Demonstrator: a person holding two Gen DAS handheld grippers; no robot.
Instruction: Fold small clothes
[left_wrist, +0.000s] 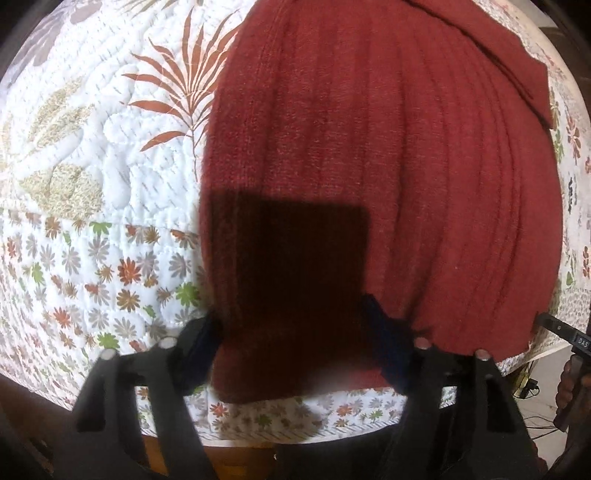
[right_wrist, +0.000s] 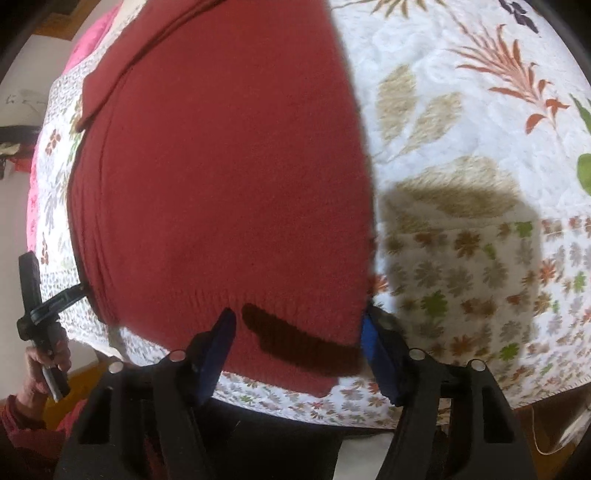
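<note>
Both grippers sit at the near hem of the red knit garment (left_wrist: 369, 155), which lies flat on a floral quilt (left_wrist: 92, 192) and fills the centre of each view. The left gripper (left_wrist: 295, 332) and right gripper (right_wrist: 299, 332) each have jaws spread, straddling a hem corner without pinching it. If the jaws close on one layer only, the stacked layers may slide apart, and the overhanging hem could drag off the quilt's edge.
</note>
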